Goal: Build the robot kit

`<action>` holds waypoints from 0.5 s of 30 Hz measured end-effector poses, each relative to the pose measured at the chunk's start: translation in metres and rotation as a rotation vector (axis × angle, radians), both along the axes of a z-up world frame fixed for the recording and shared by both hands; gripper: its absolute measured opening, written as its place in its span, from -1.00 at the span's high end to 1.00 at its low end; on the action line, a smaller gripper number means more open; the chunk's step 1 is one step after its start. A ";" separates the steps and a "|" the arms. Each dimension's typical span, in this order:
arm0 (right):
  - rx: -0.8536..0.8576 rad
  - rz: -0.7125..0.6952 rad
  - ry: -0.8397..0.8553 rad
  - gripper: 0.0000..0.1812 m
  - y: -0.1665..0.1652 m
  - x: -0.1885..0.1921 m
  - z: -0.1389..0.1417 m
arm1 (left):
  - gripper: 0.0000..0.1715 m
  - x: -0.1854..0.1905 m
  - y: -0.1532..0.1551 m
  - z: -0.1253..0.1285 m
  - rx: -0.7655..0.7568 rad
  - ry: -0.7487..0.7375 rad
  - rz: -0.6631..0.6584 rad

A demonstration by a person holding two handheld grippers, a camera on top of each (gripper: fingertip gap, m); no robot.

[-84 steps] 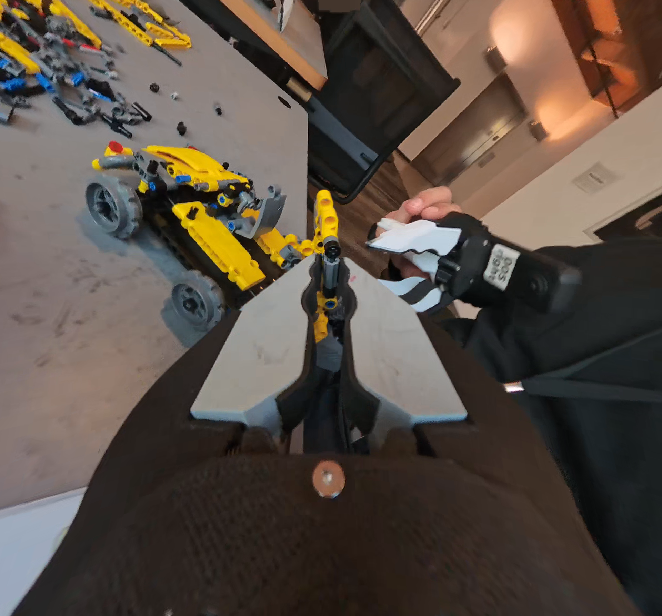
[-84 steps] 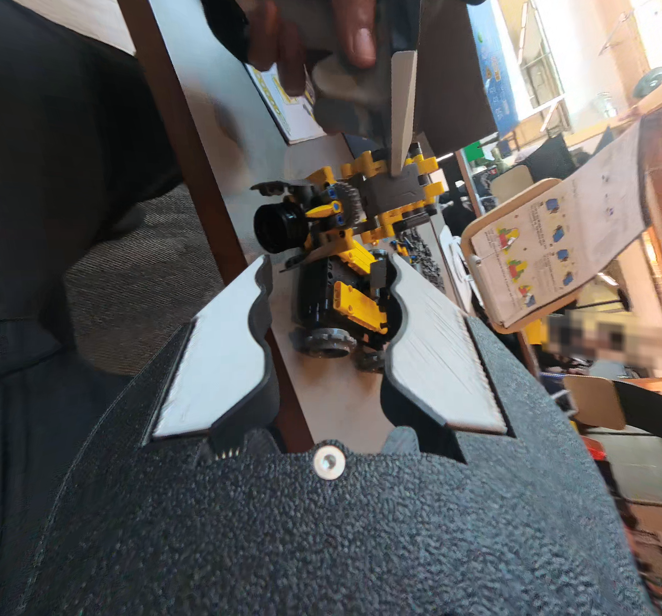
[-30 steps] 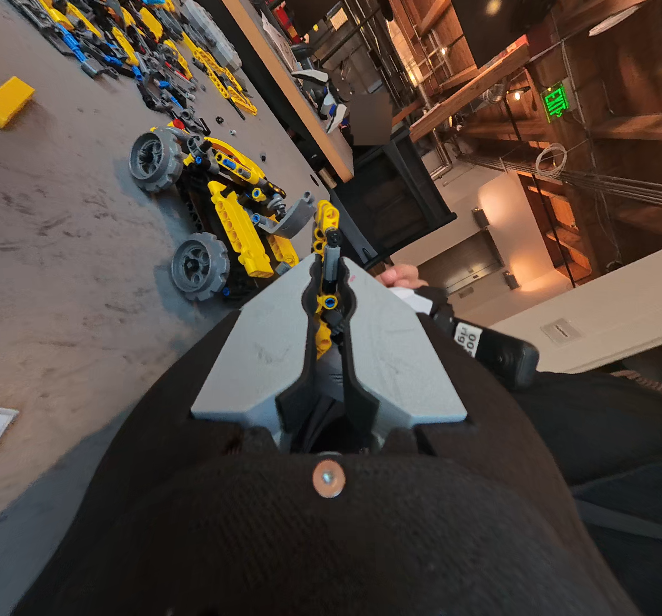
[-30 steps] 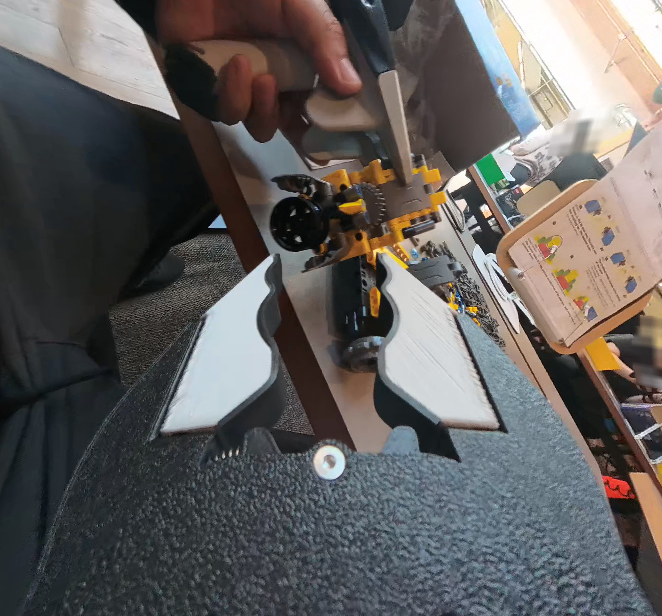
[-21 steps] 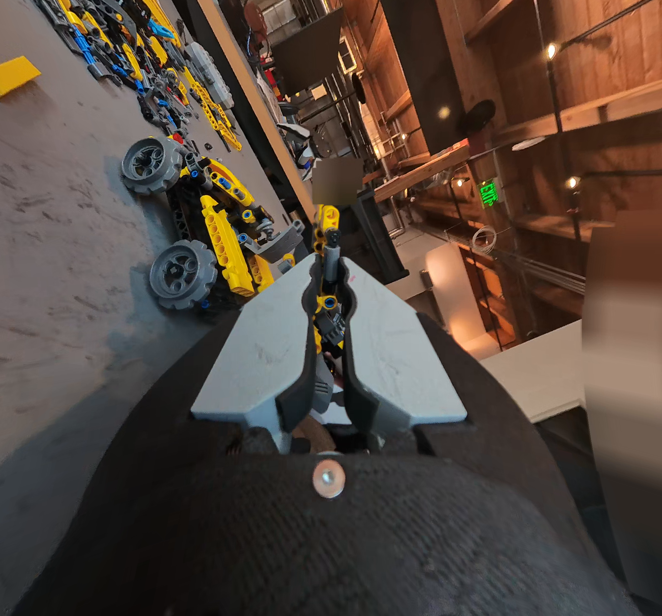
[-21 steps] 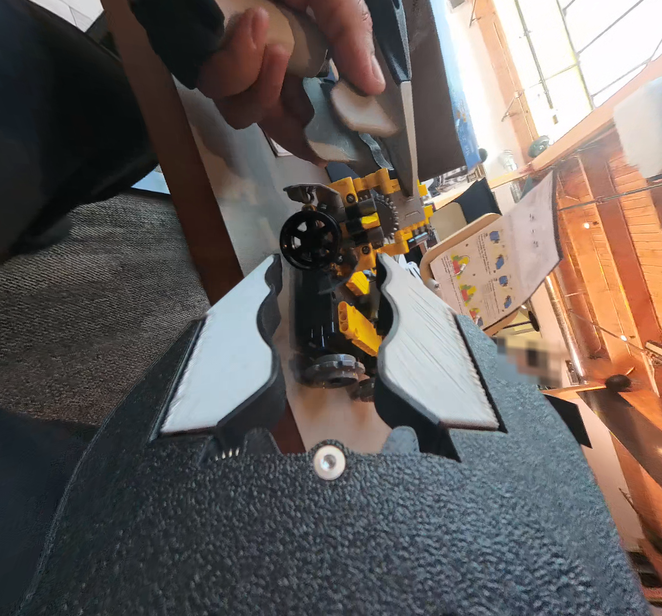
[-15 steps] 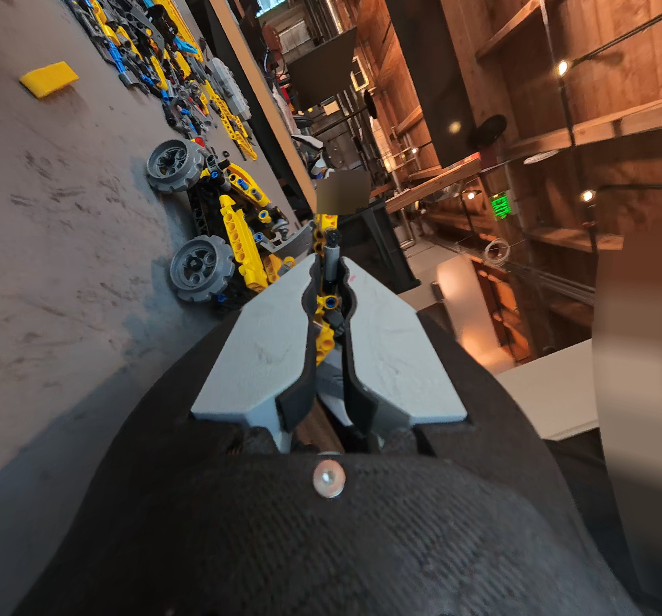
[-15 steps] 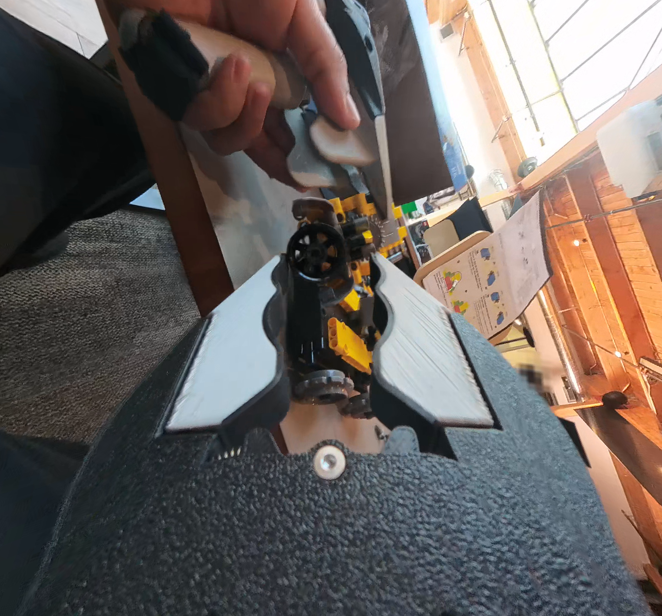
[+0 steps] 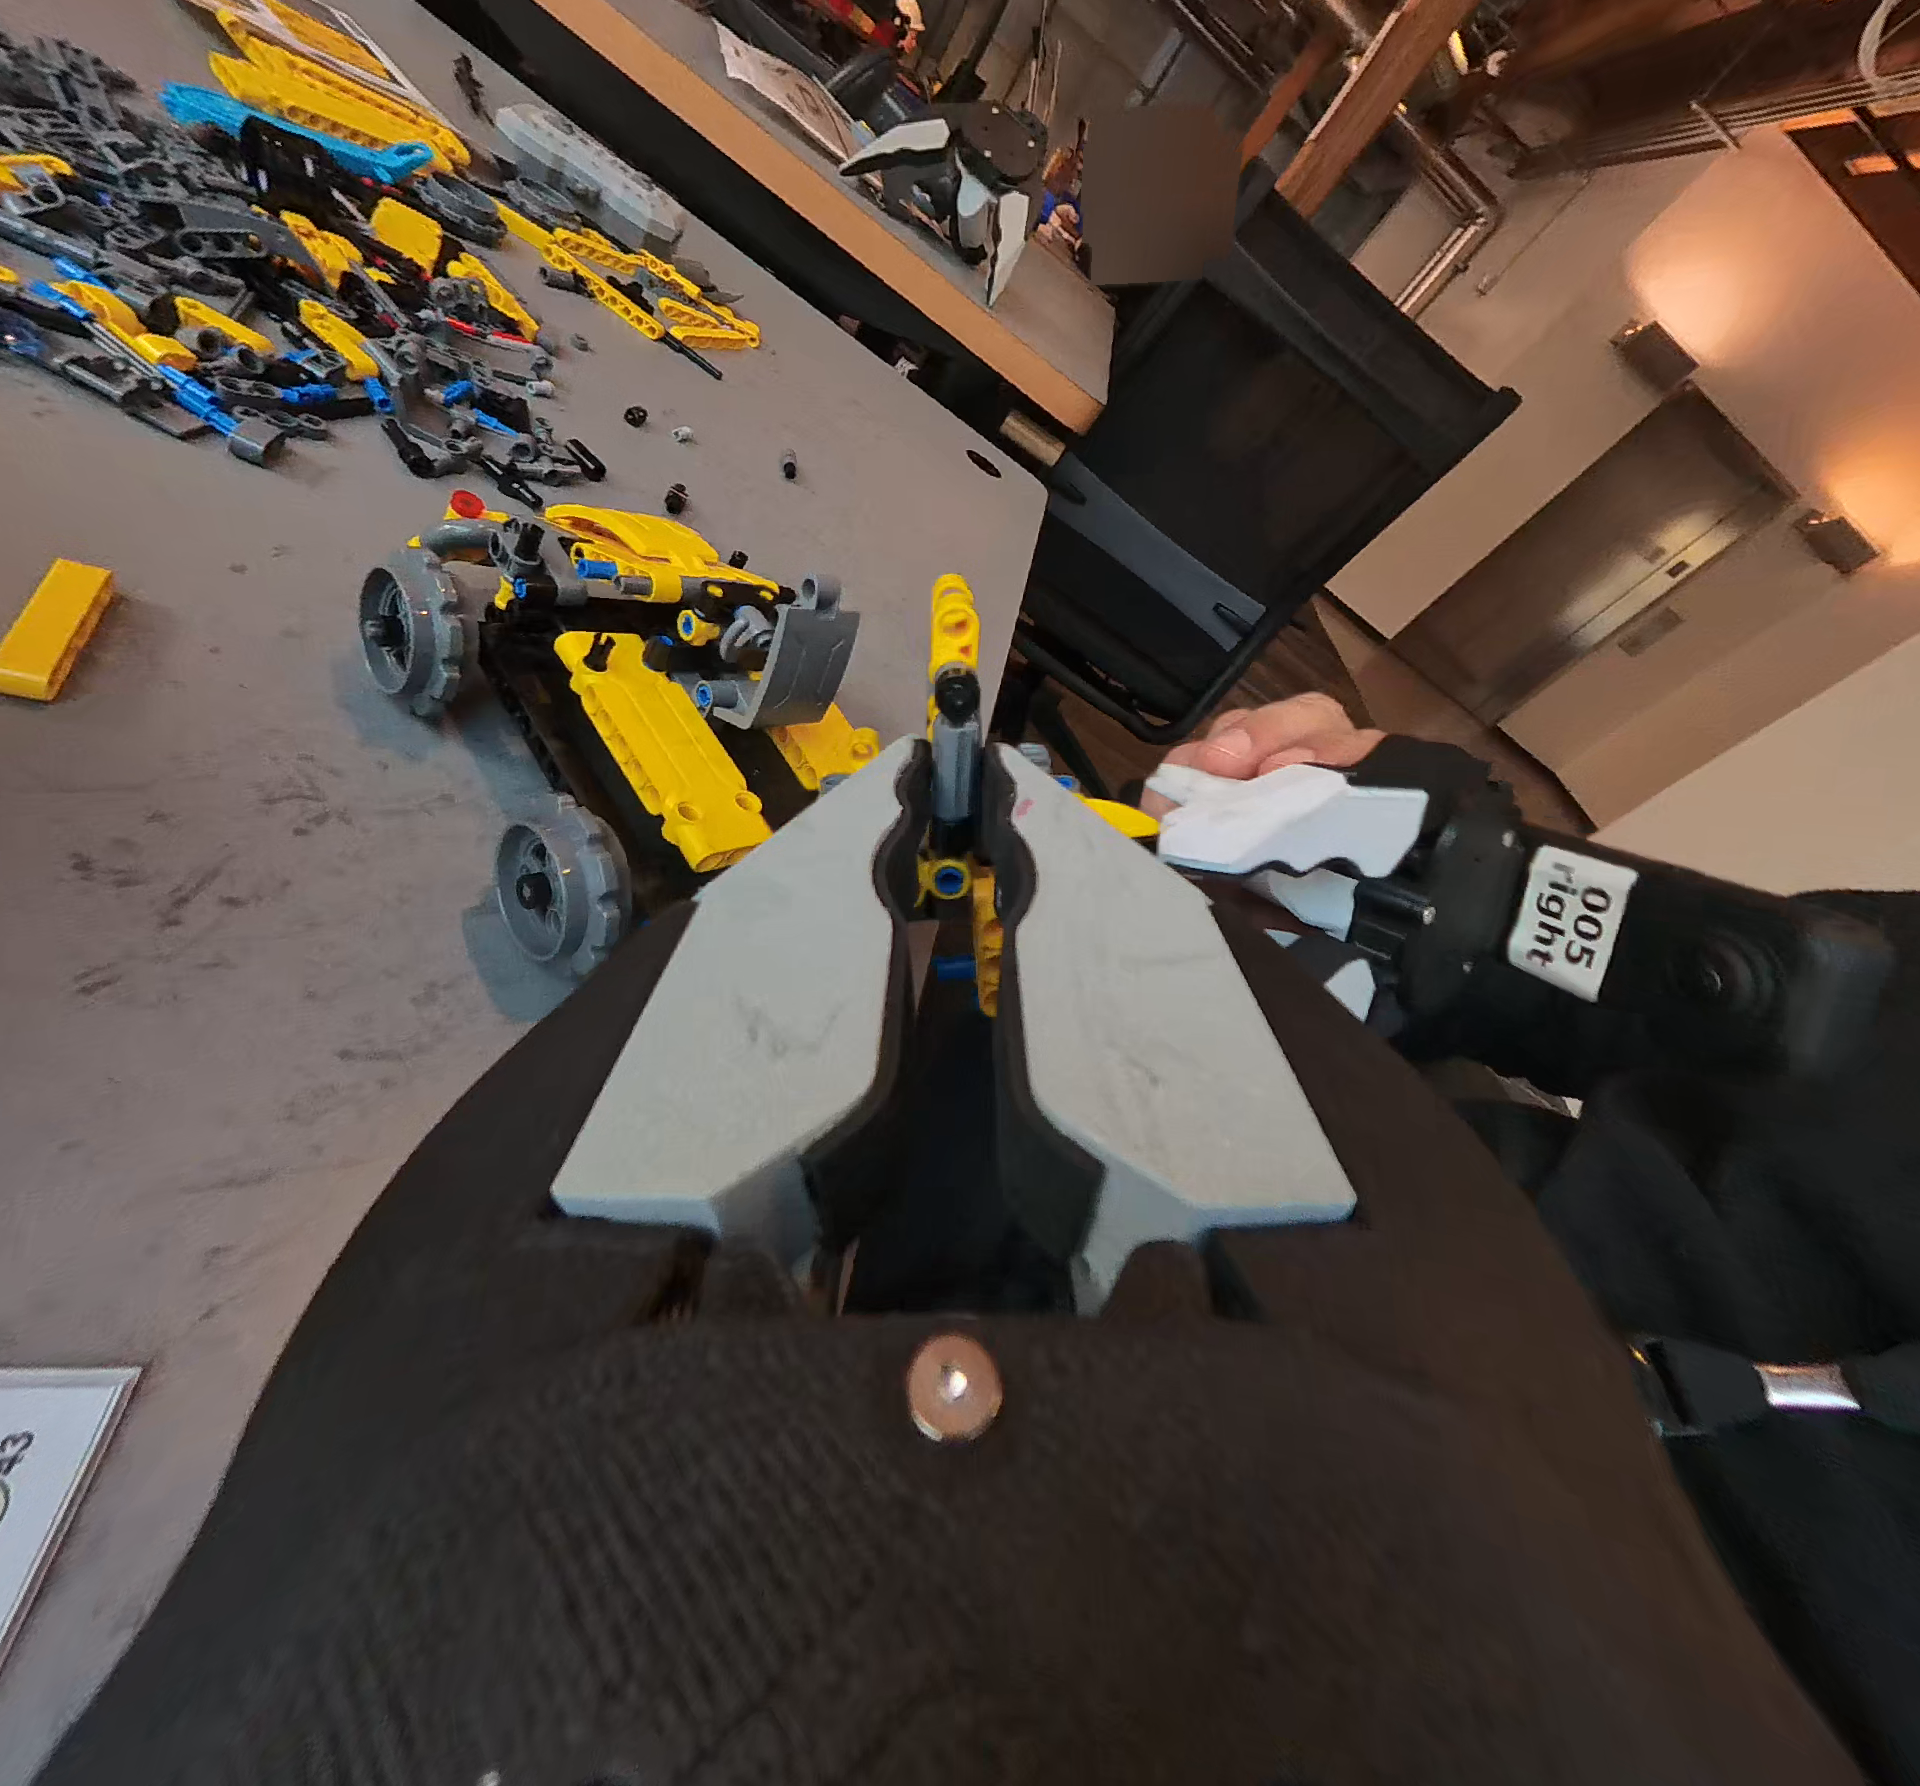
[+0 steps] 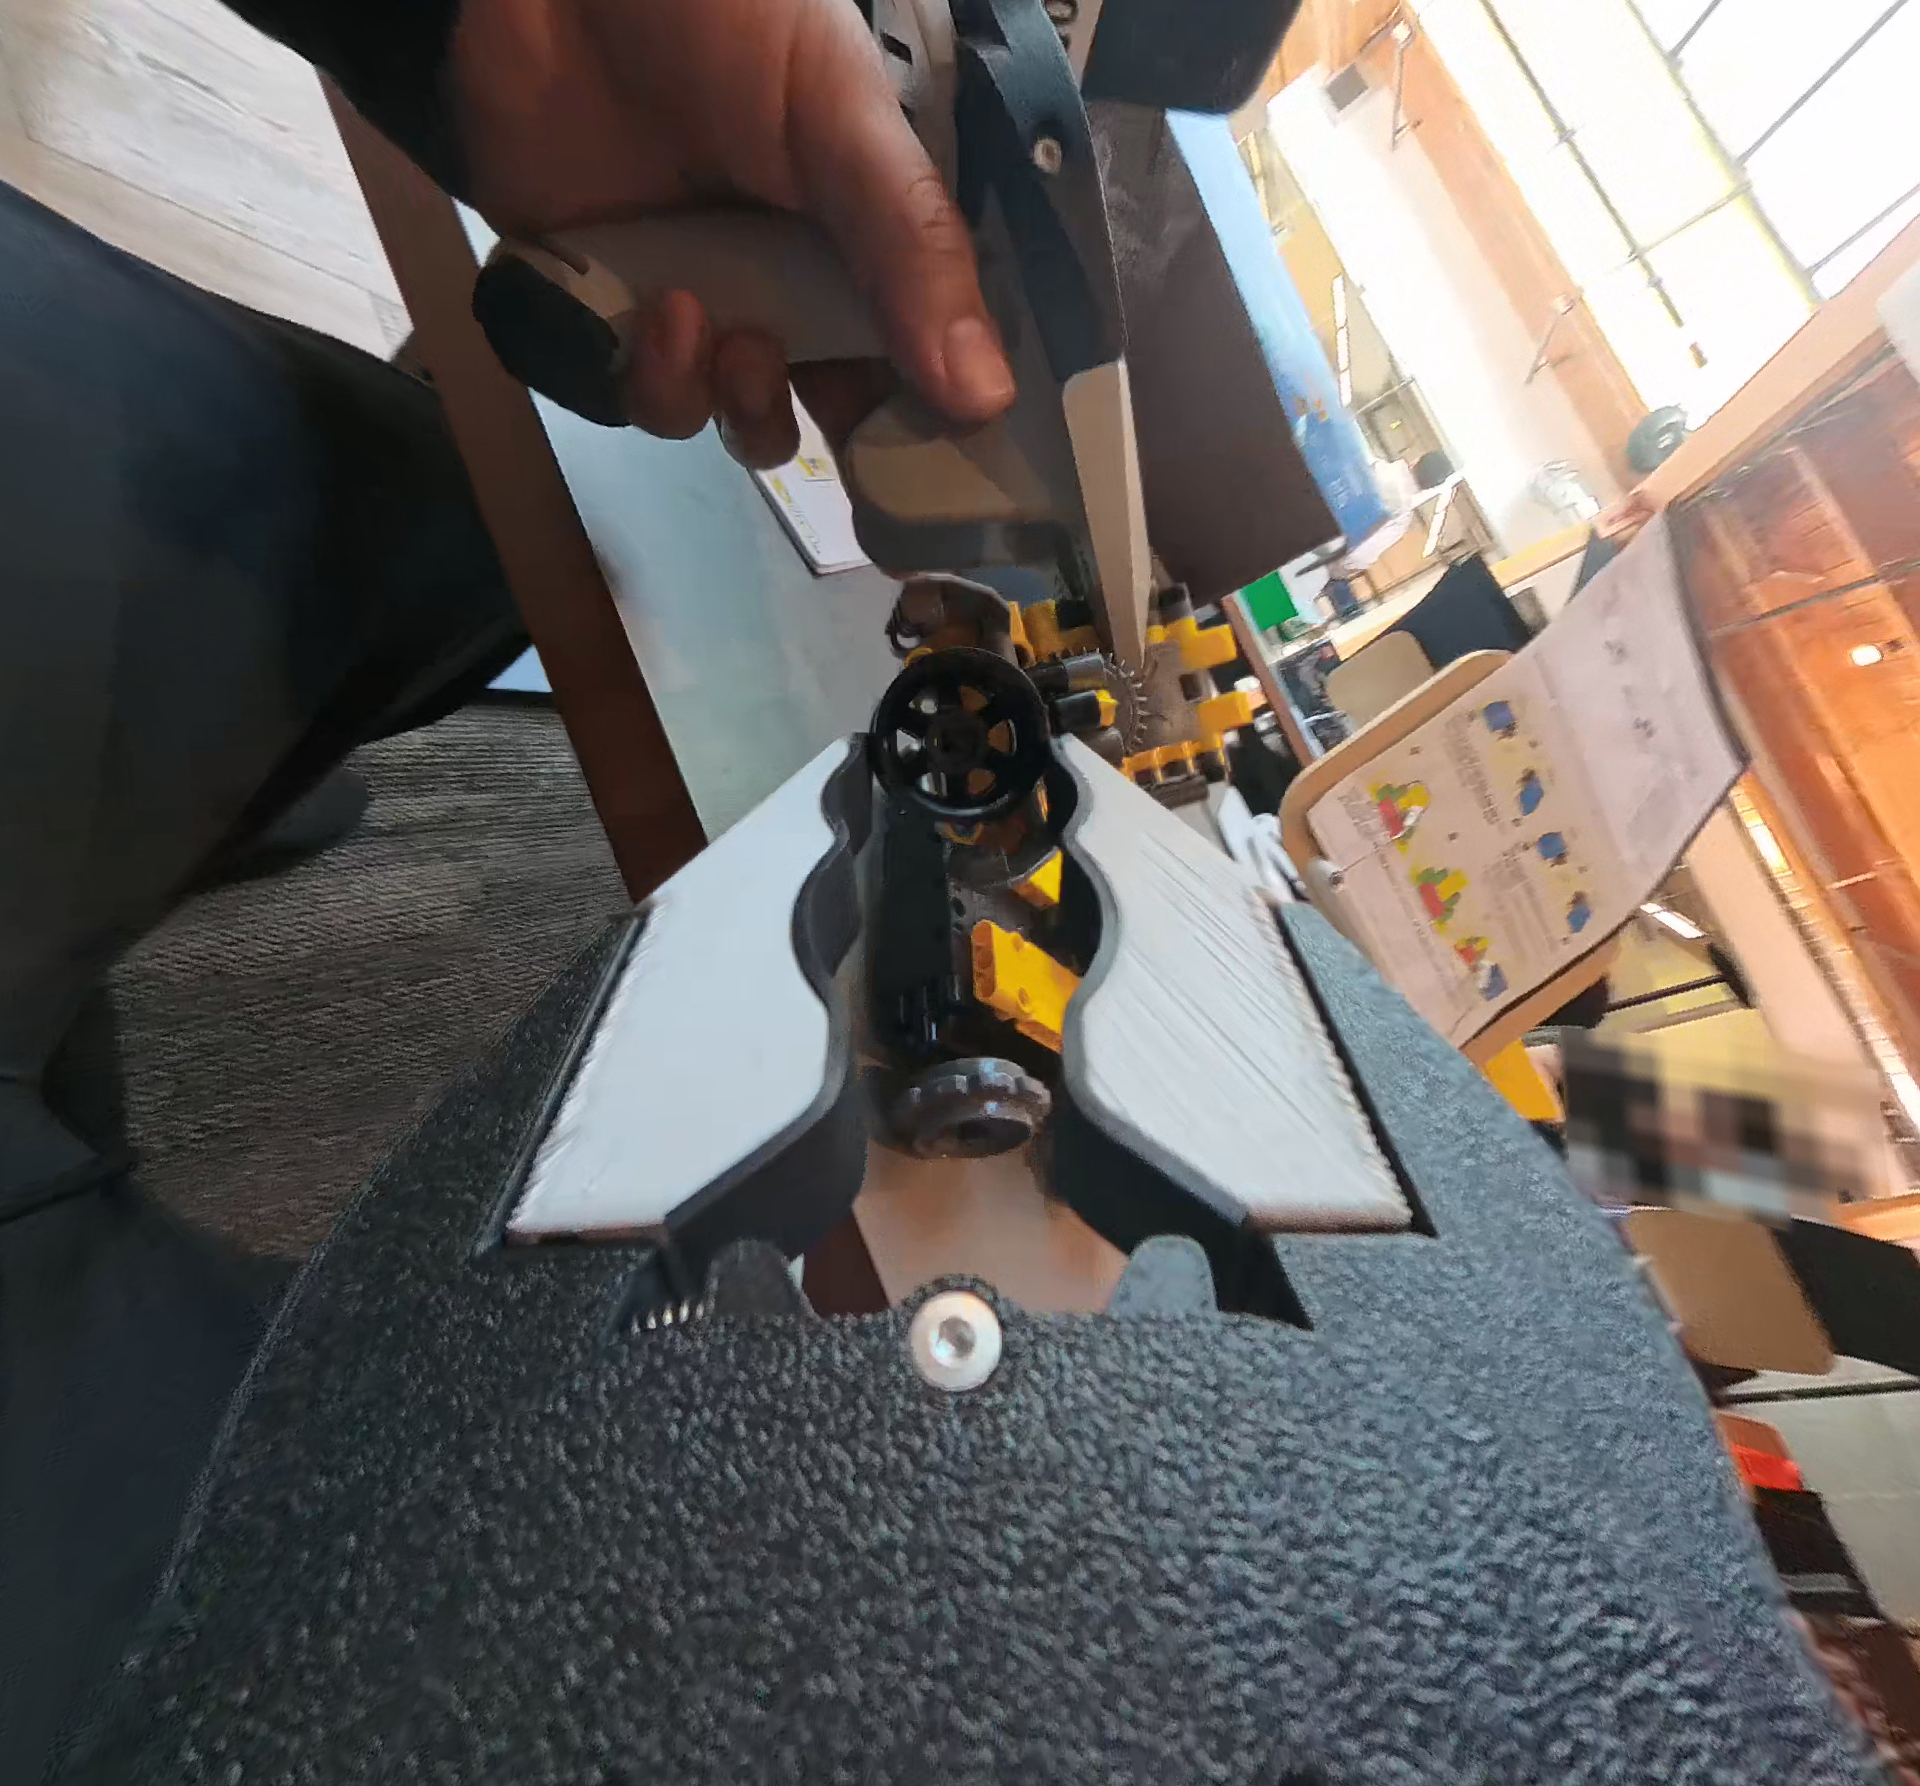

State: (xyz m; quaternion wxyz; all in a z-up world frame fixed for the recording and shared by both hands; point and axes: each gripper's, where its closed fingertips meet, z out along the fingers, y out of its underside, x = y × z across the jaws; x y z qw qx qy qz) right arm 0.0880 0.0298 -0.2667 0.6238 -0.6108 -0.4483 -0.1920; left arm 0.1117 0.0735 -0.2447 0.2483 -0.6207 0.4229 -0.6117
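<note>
A yellow and black brick-built vehicle (image 9: 644, 697) with grey wheels stands near the grey table's edge (image 9: 260, 957). My left gripper (image 9: 956, 770) is shut on the vehicle's upright yellow and grey arm (image 9: 951, 619). A hand holds my right gripper (image 9: 1195, 832) at the vehicle's end by the table edge. In the right wrist view my right gripper (image 10: 956, 760) is shut around the vehicle's black end, with a black spoked wheel (image 10: 956, 749) at the fingertips and a yellow panel (image 10: 1023, 983) between the fingers. The left gripper (image 10: 1127, 635) comes down onto the vehicle from above.
A pile of loose yellow, blue and grey parts (image 9: 260, 282) covers the far left of the table. A yellow flat piece (image 9: 57, 630) lies alone at the left. A black chair (image 9: 1247, 489) stands past the table edge. An instruction booklet on a stand (image 10: 1507, 801) is at the right. One gripper's finger ends stand about 6 centimetres off the other's.
My right gripper went from open in front of the vehicle to shut around its black end. The left gripper stayed shut on the arm while its view swung up and back down.
</note>
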 end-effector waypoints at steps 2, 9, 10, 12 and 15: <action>0.032 -0.016 -0.031 0.65 -0.003 0.001 0.004 | 0.88 0.002 -0.006 0.004 0.019 -0.003 -0.054; 0.117 -0.156 -0.129 0.66 -0.015 0.043 0.013 | 0.41 0.009 0.027 0.001 0.317 0.093 -0.075; 0.136 -0.203 -0.155 0.66 -0.016 0.058 0.017 | 0.37 0.008 0.034 -0.009 0.373 0.146 -0.087; 0.132 -0.299 -0.187 0.66 -0.019 0.096 0.017 | 0.23 0.008 0.042 -0.034 0.456 0.254 -0.123; 0.042 -0.402 -0.260 0.66 -0.024 0.150 0.000 | 0.18 0.009 0.044 -0.062 0.511 0.352 -0.198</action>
